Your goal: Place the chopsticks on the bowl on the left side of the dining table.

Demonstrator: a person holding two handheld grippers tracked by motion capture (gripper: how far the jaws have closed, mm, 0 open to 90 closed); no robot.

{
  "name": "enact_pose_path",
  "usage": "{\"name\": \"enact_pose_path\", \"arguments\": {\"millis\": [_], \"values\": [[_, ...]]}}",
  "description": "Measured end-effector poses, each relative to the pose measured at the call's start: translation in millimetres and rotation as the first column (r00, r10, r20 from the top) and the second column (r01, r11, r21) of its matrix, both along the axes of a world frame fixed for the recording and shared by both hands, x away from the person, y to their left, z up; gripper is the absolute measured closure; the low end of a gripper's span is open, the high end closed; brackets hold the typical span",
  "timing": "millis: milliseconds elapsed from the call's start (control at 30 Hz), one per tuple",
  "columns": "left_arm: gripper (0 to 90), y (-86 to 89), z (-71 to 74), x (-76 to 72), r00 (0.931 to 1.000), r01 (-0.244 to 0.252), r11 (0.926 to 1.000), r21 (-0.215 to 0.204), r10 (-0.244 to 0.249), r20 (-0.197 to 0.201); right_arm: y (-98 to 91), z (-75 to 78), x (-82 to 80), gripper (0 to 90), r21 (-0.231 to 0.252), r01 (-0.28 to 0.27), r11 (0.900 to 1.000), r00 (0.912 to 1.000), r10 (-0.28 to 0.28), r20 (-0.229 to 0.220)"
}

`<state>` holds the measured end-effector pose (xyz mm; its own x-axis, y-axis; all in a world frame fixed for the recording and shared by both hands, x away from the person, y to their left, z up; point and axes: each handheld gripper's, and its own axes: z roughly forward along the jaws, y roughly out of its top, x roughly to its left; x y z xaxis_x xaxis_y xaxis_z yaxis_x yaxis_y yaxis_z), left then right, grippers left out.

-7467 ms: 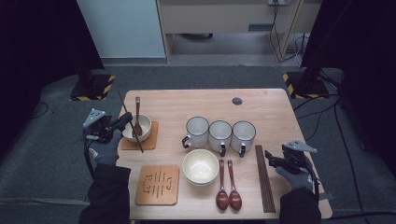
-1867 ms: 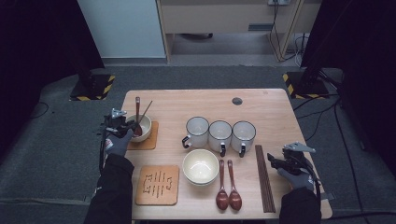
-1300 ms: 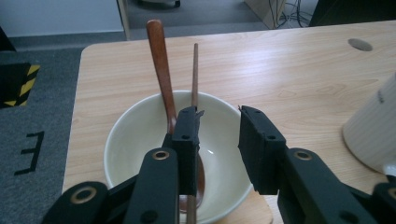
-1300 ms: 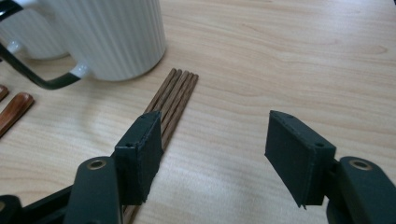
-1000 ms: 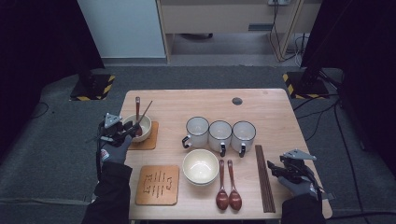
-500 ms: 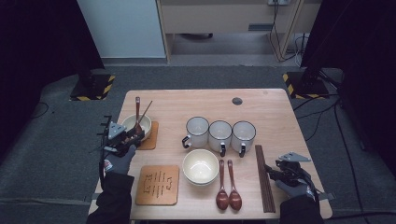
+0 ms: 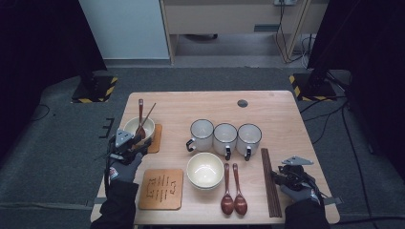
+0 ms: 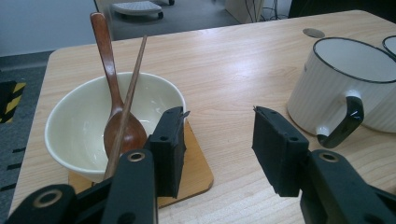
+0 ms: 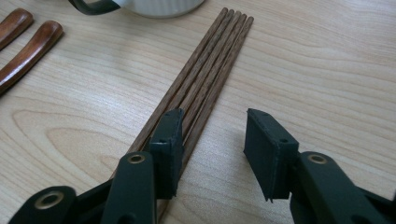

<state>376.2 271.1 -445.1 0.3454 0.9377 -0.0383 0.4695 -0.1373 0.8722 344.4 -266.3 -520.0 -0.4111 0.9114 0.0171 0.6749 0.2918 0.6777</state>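
A cream bowl (image 7: 138, 127) (image 8: 84, 126) on a small wooden coaster (image 8: 198, 172) holds a brown spoon (image 8: 114, 102) and one chopstick (image 8: 133, 79). My left gripper (image 7: 138, 144) (image 8: 219, 116) hovers just in front of this bowl. Its jaws have just been opening, and they stand open with nothing between them. A row of several dark chopsticks (image 7: 270, 183) (image 9: 210, 70) lies at the front right. My right gripper (image 7: 276, 177) (image 9: 213, 115) is low over their near end. Its jaws have just been closing, with some sticks between them but no pad pressing.
Three white mugs (image 7: 224, 138) stand in a row mid-table; the nearest one (image 8: 345, 88) is right of my left gripper. A second cream bowl (image 7: 205, 169), two brown spoons (image 7: 233, 191) and a slotted wooden trivet (image 7: 161, 188) lie near the front edge.
A chopstick now stands in the left bowl beside the spoon. My left gripper has drawn back from the bowl towards the front edge. My right gripper has come down to the chopsticks.
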Motion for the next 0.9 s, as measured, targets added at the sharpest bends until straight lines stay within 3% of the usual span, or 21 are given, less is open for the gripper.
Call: {"name": "enact_pose_path", "arguments": {"millis": [267, 667, 900], "values": [[51.8, -2.7, -6.1, 2.6, 0.9996, 0.013, 0.9999, 0.007, -0.013, -0.023, -1.9, -0.4, 1.3, 65.6, -0.019, 0.010, 0.9998, 0.9999, -0.010, -0.009], [51.8, 0.1, -4.3, 2.5, 0.9998, 0.009, 1.0000, -0.003, -0.009, -0.016, -7.0, -0.5, 3.5, 75.8, -0.017, 0.030, 0.9994, 0.9989, -0.031, -0.035], [51.9, -1.2, -4.7, 3.3, 0.9995, 0.027, 0.9996, 0.012, -0.027, -0.017, -12.4, 0.1, 5.8, 80.5, 0.000, 0.055, 0.9985, 0.9973, -0.055, -0.049]]}}
